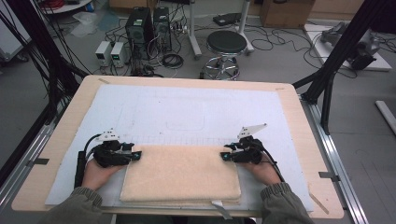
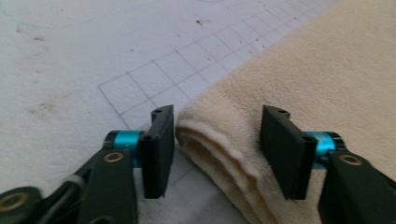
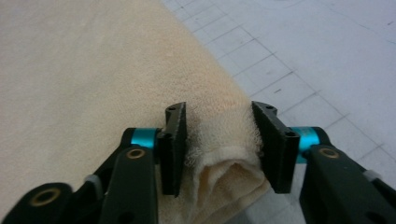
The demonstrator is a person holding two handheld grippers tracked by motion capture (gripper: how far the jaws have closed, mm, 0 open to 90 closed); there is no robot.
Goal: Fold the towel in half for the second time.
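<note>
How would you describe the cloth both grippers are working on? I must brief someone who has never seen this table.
On the wooden table lies a white gridded mat. At its near edge, between the left gripper and right gripper, lies the folded towel: cream, fluffy, rectangular, the only soft thing there.

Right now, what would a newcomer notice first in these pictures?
A folded cream towel lies at the near edge of the white gridded mat. The left gripper and right gripper sit at its two far corners, each with a towel corner between its jaws.
</note>
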